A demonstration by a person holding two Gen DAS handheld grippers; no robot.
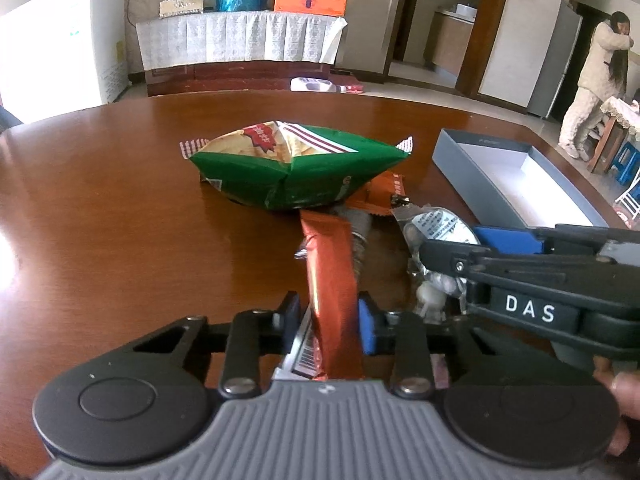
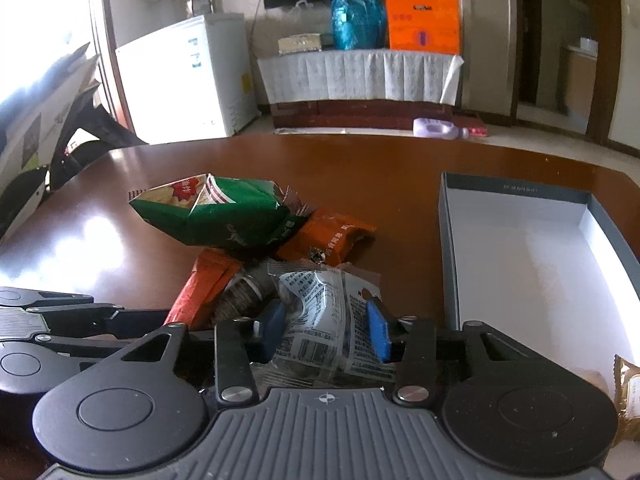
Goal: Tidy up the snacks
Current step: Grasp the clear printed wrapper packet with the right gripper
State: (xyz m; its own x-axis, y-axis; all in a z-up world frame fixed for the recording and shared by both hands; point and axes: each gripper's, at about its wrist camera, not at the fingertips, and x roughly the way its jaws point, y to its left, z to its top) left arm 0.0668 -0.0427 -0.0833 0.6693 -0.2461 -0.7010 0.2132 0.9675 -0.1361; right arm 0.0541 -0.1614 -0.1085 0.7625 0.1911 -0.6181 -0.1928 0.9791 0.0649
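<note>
Left wrist view: the left gripper [image 1: 329, 322] pinches an orange stick pack [image 1: 330, 280], its long axis running away toward the green chip bag [image 1: 296, 168]. The right gripper [image 2: 326, 330] clasps a clear packet [image 2: 324, 308] beside the grey box [image 2: 520, 248] on the table [image 2: 360, 168].

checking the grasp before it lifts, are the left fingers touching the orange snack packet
Touching. In the left wrist view both fingers of the left gripper press the sides of the orange snack packet, with no gap showing.
</note>
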